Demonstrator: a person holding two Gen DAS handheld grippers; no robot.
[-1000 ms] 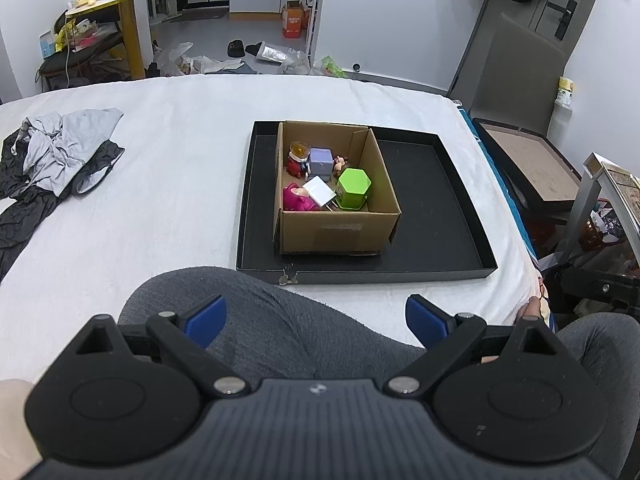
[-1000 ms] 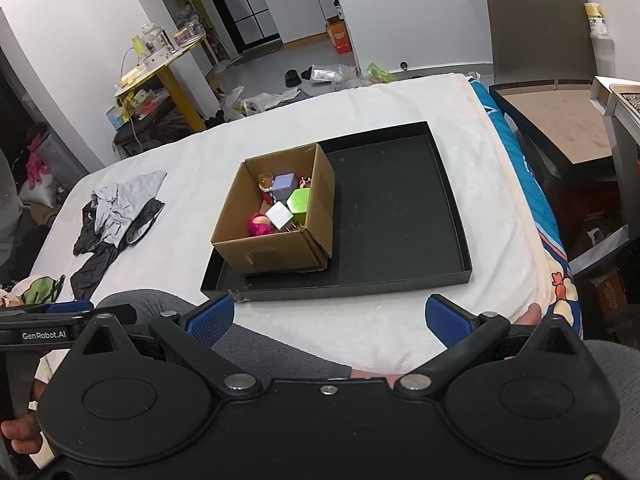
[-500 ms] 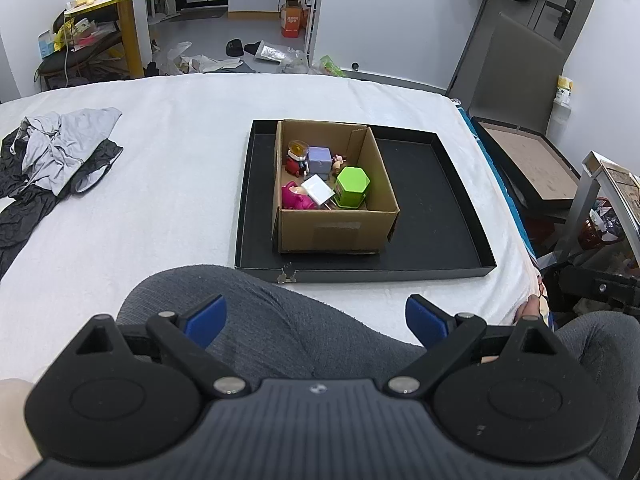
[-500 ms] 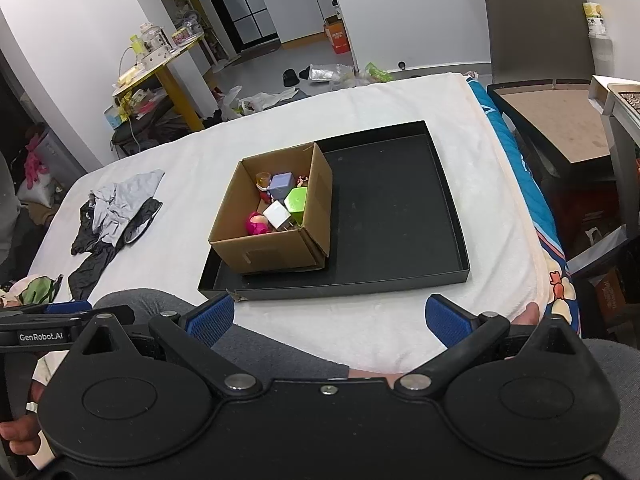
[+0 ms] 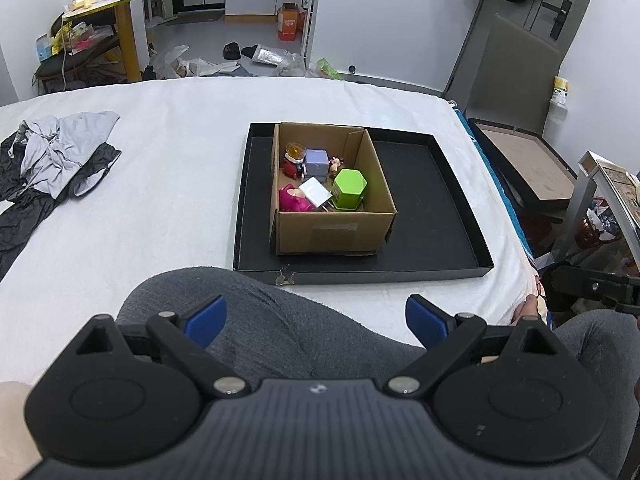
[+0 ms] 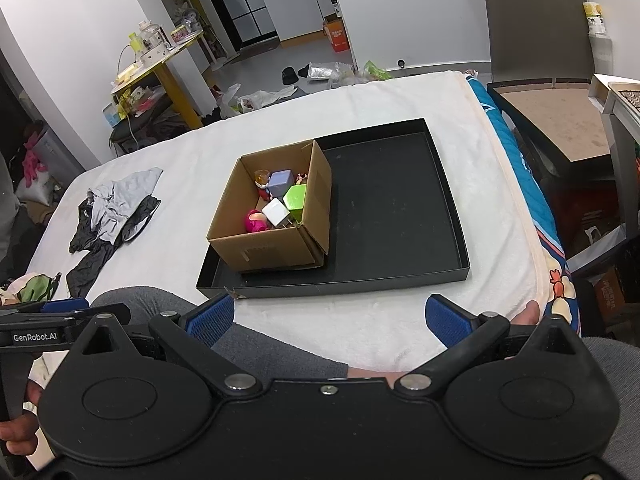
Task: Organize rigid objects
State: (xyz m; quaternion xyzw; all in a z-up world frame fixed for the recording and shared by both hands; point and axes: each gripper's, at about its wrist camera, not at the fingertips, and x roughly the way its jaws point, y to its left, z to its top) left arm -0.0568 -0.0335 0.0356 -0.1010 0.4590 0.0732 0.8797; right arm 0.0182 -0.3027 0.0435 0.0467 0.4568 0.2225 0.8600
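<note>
Blue pads on both tools are spread wide with nothing between them: my left tool (image 5: 316,316) hangs over my grey-trousered knee (image 5: 280,328), and my right tool (image 6: 330,316) sits low over my lap too, at the near edge of the bed (image 6: 360,328). Neither is close to anything it could grab.

Past my knees is the black tray (image 5: 432,268) on the white bed cover, and the cardboard box (image 5: 332,232) stands in the tray's left part. All the rigid bits I can see are in that box: a green hexagonal container (image 5: 349,188), a white cube-ish charger (image 5: 316,192) leaning on it, a magenta toy (image 5: 294,202), a lilac cube (image 5: 317,161), and a little figure with an amber top (image 5: 294,156) at the back. The rest of the tray is bare black.

Honestly this fits two stages: everything collected in the box and I'm done, or the box is the supply and stuff gets laid out on the tray. Can't call it from here, so I won't name a next move. Further off left, a heap of grey and black clothes (image 5: 56,160).
</note>
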